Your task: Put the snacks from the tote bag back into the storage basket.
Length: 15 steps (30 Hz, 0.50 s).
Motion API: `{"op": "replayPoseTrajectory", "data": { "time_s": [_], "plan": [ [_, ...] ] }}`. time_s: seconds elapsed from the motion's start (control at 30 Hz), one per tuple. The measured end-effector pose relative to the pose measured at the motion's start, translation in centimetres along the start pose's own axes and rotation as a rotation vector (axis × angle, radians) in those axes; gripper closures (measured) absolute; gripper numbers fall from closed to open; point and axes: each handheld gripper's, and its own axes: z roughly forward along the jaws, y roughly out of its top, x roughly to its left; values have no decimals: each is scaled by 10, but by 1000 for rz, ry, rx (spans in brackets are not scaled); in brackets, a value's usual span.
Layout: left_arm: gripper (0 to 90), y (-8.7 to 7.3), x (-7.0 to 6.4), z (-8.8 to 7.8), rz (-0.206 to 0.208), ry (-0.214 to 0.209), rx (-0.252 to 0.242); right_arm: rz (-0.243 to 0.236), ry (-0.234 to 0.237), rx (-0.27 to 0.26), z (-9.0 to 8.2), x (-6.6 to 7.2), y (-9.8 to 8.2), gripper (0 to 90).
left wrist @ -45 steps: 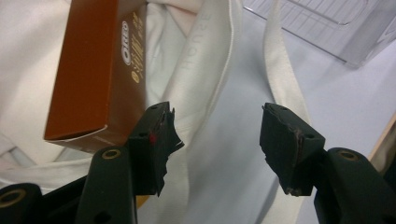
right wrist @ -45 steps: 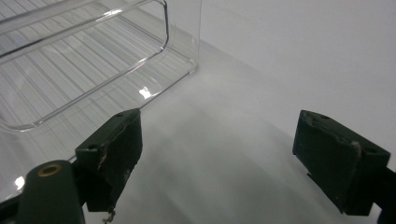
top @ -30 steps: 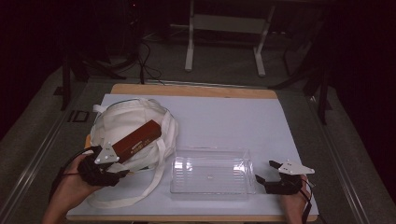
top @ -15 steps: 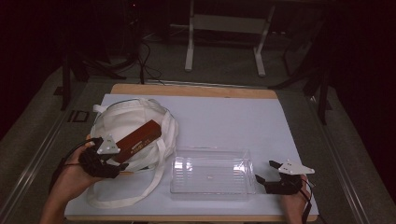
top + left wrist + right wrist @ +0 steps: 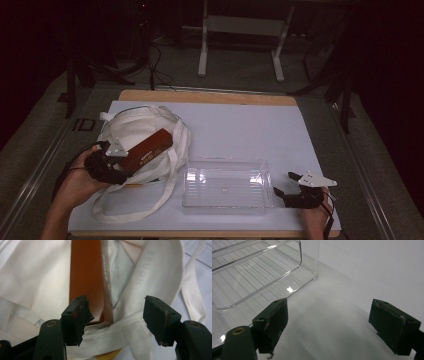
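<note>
Our left hand-held gripper (image 5: 113, 315) had just been opening, jaws apart and gripping nothing; the brown box (image 5: 86, 277) ran lengthwise straight ahead on the tote bag (image 5: 135, 132).

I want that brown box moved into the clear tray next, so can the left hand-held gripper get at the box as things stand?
Probably yes. The left hand-held gripper has just been opening; its jaws stand apart at the near end of the brown box, which lies exposed on the white tote bag. Only bag fabric lies close under it.
</note>
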Motion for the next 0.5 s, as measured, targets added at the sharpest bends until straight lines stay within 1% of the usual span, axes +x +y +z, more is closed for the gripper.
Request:
{"op": "replayPoseTrajectory", "data": {
  "time_s": [0.07,0.2,0.33,0.37,0.5],
  "plan": [
    [363,0,2,0,-8,2,1,1,0,0,0,0,0,158],
    [338,2,6,3,-11,12,22,0,1,3,0,0,0,158],
    [326,3,11,7,-20,10,41,1,3,4,0,0,0,158],
    [325,4,11,8,-26,11,38,0,3,4,0,0,0,158],
    [328,6,16,11,-31,6,57,1,4,5,0,0,0,158]
  ]
}}
